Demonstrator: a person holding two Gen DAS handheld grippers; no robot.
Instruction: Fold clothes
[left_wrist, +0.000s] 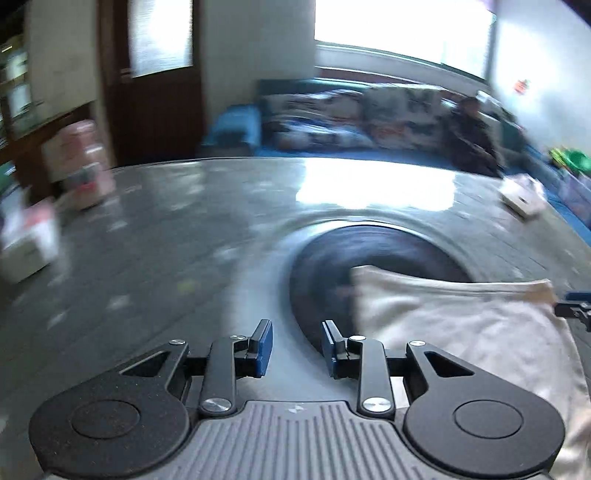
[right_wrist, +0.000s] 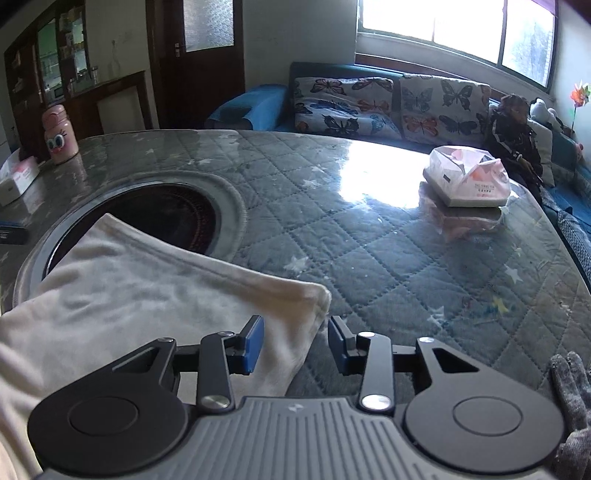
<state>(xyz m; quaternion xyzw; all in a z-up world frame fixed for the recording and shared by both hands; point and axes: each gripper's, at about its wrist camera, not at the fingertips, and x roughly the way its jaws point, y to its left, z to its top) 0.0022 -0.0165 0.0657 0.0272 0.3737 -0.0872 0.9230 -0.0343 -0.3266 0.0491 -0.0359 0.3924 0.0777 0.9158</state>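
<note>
A cream-white garment (right_wrist: 155, 299) lies on the quilted grey table (right_wrist: 369, 236), partly over the round dark burner recess (right_wrist: 162, 214). In the left wrist view the garment (left_wrist: 461, 325) lies to the right and the picture is blurred. My left gripper (left_wrist: 297, 349) is open and empty, just left of the garment's edge, above the recess rim (left_wrist: 332, 236). My right gripper (right_wrist: 295, 345) is open, with the garment's right corner lying between and below its fingers; the pads are not closed on it. The right gripper's tip (left_wrist: 574, 308) shows at the right edge of the left wrist view.
A pink-and-white bagged box (right_wrist: 467, 181) sits at the table's far right. A pink bottle (right_wrist: 59, 134) and a tissue box (right_wrist: 16, 177) stand at the far left. A sofa with butterfly cushions (right_wrist: 388, 103) and a seated person (right_wrist: 513, 133) are behind the table. A grey glove (right_wrist: 572, 406) shows at lower right.
</note>
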